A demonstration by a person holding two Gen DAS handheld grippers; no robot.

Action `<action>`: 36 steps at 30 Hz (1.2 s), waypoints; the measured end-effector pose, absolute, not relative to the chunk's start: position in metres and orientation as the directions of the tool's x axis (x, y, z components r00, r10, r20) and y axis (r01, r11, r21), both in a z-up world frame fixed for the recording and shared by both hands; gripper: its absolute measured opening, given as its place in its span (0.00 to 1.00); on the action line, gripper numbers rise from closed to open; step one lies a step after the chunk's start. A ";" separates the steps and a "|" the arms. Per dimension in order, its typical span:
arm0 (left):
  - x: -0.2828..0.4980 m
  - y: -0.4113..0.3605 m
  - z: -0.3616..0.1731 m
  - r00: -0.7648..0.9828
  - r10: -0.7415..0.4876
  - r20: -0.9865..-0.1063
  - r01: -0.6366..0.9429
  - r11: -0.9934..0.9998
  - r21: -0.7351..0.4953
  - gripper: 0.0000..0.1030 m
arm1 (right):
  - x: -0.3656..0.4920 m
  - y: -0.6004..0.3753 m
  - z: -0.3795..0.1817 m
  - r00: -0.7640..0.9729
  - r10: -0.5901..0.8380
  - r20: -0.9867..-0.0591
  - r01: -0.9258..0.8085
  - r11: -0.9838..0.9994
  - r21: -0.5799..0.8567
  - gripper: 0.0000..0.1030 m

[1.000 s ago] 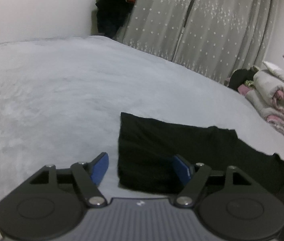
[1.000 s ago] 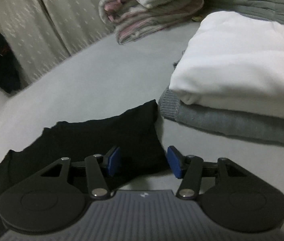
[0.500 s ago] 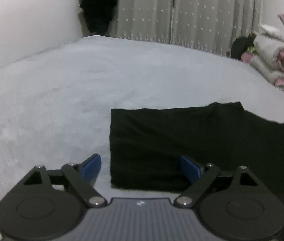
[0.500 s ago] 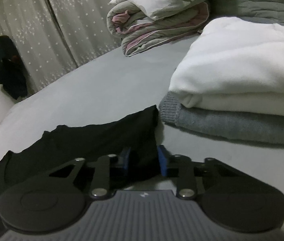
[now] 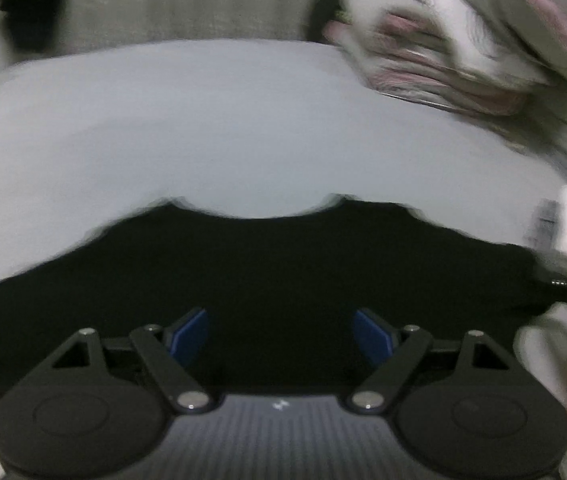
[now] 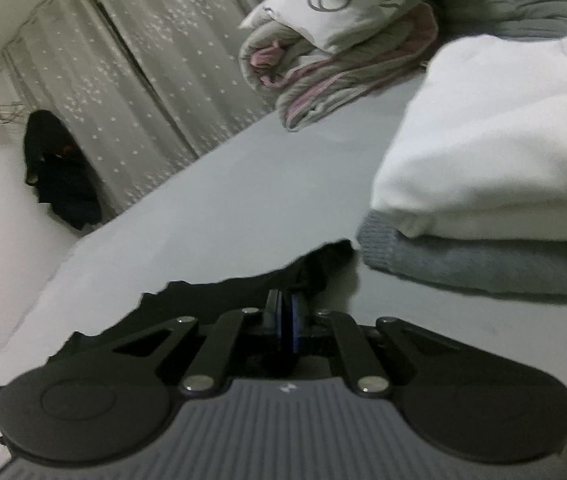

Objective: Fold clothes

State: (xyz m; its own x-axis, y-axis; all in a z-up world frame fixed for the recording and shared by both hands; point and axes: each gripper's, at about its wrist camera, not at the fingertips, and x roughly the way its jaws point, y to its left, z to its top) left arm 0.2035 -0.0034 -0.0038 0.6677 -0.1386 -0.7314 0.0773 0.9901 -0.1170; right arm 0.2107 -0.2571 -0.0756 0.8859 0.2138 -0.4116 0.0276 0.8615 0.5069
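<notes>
Shirt lies spread on the bed, black, neckline at the far edge. In the left wrist view, blurred, the left gripper hovers low over the shirt's middle, jaws wide apart and holding nothing. In the right wrist view, the right gripper is tilted, its jaws clamped on the shirt's edge near the corner, likely to lift it for a fold. A folded stack sits just beside.

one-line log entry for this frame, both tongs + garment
left tongs: open, over black garment | right tongs: shut on black garment corner | bed: garment flat | stage: fold grasp
</notes>
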 end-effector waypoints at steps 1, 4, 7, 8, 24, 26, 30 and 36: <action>0.211 -0.018 -0.004 0.646 -0.188 -0.740 0.113 0.982 -0.151 0.80 | 0.210 -0.256 -0.074 0.886 0.225 -0.405 0.014 0.861 0.508 0.05; 0.231 -0.055 -0.003 0.583 -0.330 -0.742 0.206 0.944 -0.258 0.80 | 0.209 -0.252 -0.071 0.886 0.259 -0.385 -0.028 0.859 0.512 0.05; 0.252 -0.088 -0.003 0.540 -0.403 -0.739 0.256 0.915 -0.312 0.80 | 0.208 -0.248 -0.068 0.884 0.292 -0.366 -0.069 0.855 0.514 0.05; 0.260 -0.098 -0.003 0.530 -0.410 -0.742 0.266 0.912 -0.313 0.80 | 0.209 -0.246 -0.068 0.880 0.299 -0.370 -0.075 0.856 0.512 0.05; 0.319 -0.216 -0.029 0.380 -0.278 -0.882 0.386 0.914 -0.122 0.53 | 0.219 -0.213 -0.076 0.803 0.402 -0.440 -0.192 0.874 0.447 0.05; 0.317 -0.208 -0.029 0.409 -0.270 -0.872 0.347 0.929 -0.126 0.35 | 0.219 -0.211 -0.077 0.795 0.413 -0.444 -0.208 0.874 0.440 0.05; 0.313 -0.178 -0.021 0.446 -0.330 -0.832 0.281 0.934 -0.220 0.07 | 0.218 -0.211 -0.076 0.794 0.424 -0.436 -0.220 0.869 0.444 0.05; 0.310 -0.118 -0.016 0.457 -0.475 -0.752 0.201 0.879 -0.433 0.05 | 0.212 -0.207 -0.065 0.789 0.465 -0.402 -0.268 0.849 0.456 0.05</action>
State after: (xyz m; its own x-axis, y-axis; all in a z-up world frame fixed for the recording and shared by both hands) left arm 0.3101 -0.1185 -0.0157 0.4573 -0.4750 -0.7518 0.2006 0.8787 -0.4331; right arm 0.2124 -0.2067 -0.0648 0.7886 0.4650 -0.4023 -0.2679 0.8487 0.4559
